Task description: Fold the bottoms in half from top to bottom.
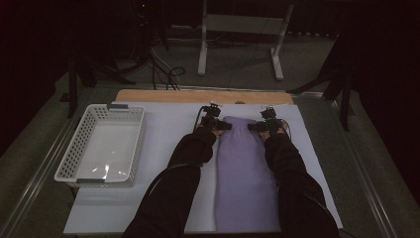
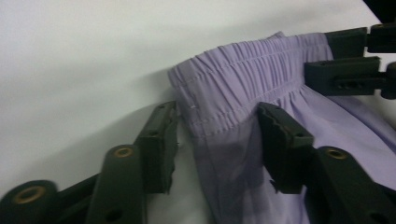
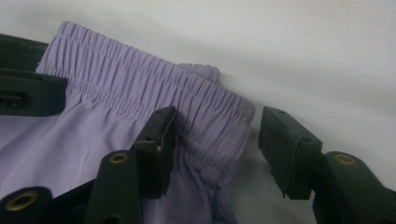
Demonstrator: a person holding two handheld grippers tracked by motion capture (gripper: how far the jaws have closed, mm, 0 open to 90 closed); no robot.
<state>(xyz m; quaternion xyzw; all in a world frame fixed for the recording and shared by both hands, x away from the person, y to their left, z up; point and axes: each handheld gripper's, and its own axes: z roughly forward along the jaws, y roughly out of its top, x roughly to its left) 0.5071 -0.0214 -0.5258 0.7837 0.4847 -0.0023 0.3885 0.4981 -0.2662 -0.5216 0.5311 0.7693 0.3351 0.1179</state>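
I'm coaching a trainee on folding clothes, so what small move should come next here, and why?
Probably close both claws on the waistband corners. The left claw straddles one end of the elastic waistband of the purple shorts, and the right claw straddles the other end, yet gaps remain beside the pads, so neither seems to pinch the fabric. Gripping first should allow lifting or folding.
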